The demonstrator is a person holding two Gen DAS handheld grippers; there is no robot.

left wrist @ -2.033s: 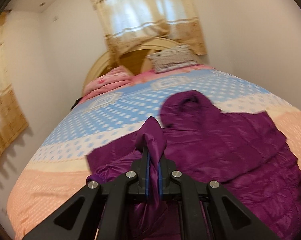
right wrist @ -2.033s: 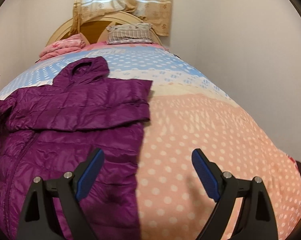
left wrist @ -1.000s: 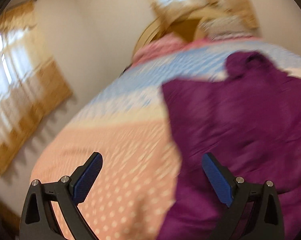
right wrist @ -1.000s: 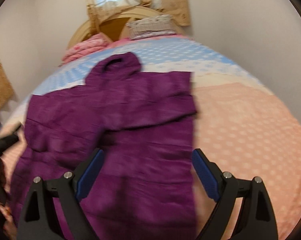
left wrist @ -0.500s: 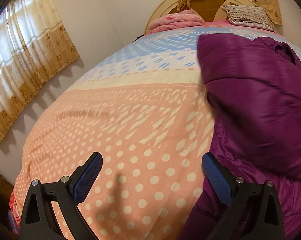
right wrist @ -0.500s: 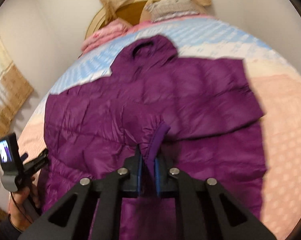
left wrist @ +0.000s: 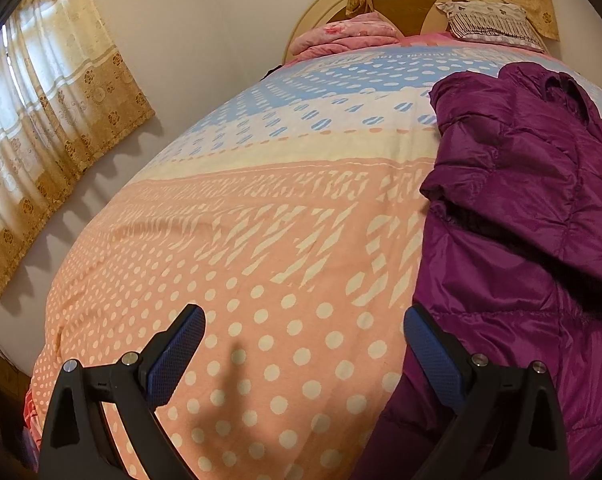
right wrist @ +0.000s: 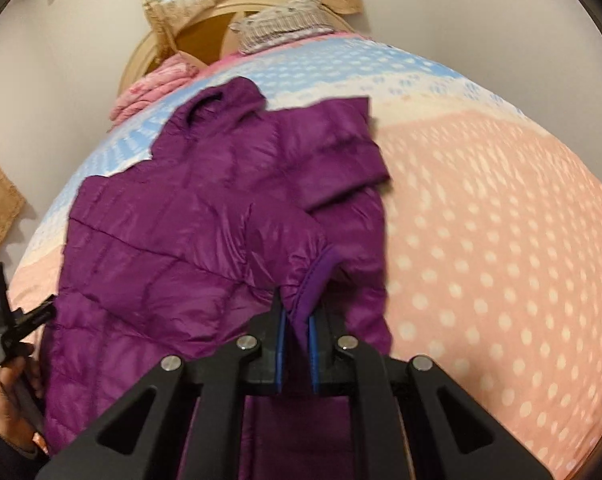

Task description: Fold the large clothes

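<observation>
The right gripper (right wrist: 297, 334) is clamped on a sleeve cuff (right wrist: 315, 280) of the purple jacket (right wrist: 189, 240), spread across the bed (right wrist: 501, 240). The left gripper (left wrist: 301, 356) is spread apart over bare bedspread near the foot edge; pillows (left wrist: 485, 24) lie at the headboard (left wrist: 405, 12).

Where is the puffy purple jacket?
The puffy purple jacket lies on the dotted bedspread, hood toward the headboard; the right gripper pinches its cuff.

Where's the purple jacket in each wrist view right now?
Left wrist: purple jacket fills the right edge, beside the open left hand-held gripper.
Right wrist: centre-left, its cuff clamped in the right hand-held gripper.
Shared landmark: the wooden headboard at the top.
</observation>
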